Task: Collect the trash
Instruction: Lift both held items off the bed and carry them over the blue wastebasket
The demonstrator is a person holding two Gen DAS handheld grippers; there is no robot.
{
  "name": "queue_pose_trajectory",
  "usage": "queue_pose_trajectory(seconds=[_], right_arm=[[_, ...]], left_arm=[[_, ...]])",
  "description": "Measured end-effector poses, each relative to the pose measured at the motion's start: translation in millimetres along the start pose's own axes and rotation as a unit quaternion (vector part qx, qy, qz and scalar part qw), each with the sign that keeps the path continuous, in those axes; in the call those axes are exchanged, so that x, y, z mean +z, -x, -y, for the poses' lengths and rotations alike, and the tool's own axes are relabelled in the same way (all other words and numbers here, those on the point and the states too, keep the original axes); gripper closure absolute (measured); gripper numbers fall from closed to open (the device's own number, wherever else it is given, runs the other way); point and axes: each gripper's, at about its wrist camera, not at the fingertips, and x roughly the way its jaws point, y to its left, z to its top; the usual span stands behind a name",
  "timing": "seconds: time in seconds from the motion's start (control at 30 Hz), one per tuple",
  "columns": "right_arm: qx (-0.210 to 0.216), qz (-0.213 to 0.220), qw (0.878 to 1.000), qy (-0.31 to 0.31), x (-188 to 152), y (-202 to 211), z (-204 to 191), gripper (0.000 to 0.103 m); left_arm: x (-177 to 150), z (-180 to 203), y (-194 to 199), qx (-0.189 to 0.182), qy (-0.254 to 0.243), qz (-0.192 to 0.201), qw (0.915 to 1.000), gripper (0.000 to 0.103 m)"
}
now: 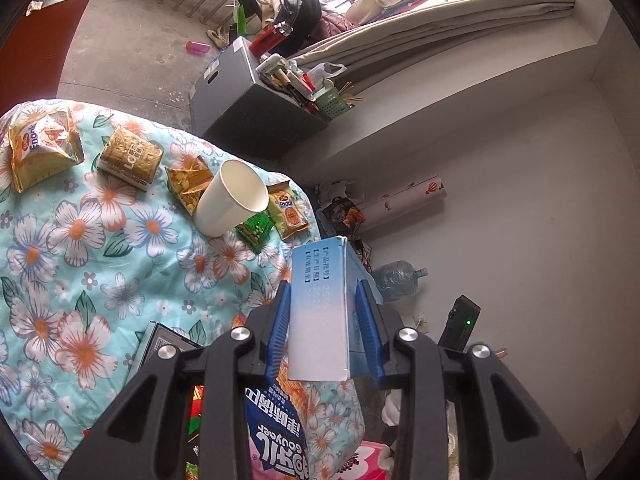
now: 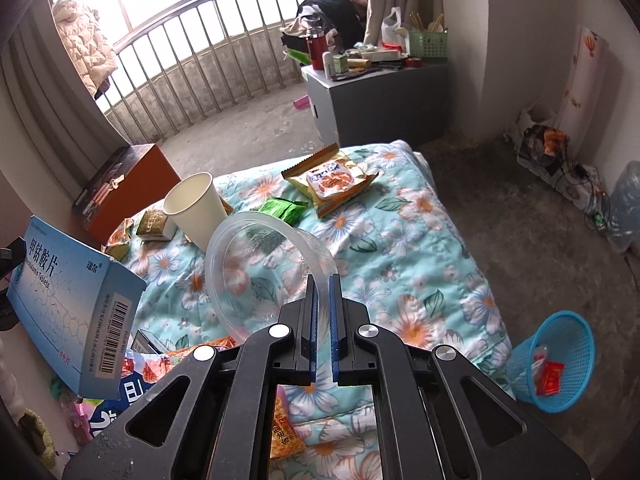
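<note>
My left gripper (image 1: 323, 292) is shut on a pale blue medicine box (image 1: 320, 312), lifted above the flowered quilt (image 1: 100, 248); the same box (image 2: 76, 304) hangs at the left of the right wrist view. My right gripper (image 2: 324, 280) is shut on the rim of a clear plastic container (image 2: 260, 264), held tilted over the quilt (image 2: 420, 248). On the quilt lie a white paper cup (image 1: 232, 200) (image 2: 192, 210), gold snack bags (image 1: 40, 144) (image 2: 332, 184), a gold carton (image 1: 130, 158) and a green wrapper (image 1: 256, 232) (image 2: 282, 210).
A blue mesh bin (image 2: 560, 364) with red wrappers stands on the floor right of the bed. A grey box (image 2: 380, 100) (image 1: 256, 108) loaded with clutter sits beyond the bed. A blue snack bag (image 1: 276, 432) lies under my left gripper. A brown case (image 2: 124, 188) stands left.
</note>
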Motion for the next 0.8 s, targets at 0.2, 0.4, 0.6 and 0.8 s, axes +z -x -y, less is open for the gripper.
queue_pose_trajectory(seconds=[0.2,0.4,0.6,0.8], right_arm=[[0.018,0.02,1.0,-0.008,0.4,31.7,-1.9,0.099],[0.04,0.031,0.998,-0.024,-6.5,57.0,-5.8,0.099],[0.057,0.035,0.997,-0.04,-19.6,71.6,-11.4,0.099],[0.074,0.036,0.995,-0.052,-30.3,87.6,-17.3,0.099]], left_arm=[[-12.3,16.7,26.1,-0.02,-0.013,0.031,0.9992,0.071],[-24.7,23.9,56.7,-0.039,-0.019,0.058,0.9974,0.072],[-40.8,27.5,78.5,-0.057,-0.018,0.074,0.9955,0.072],[-63.6,35.6,97.0,-0.055,-0.034,0.088,0.994,0.072]])
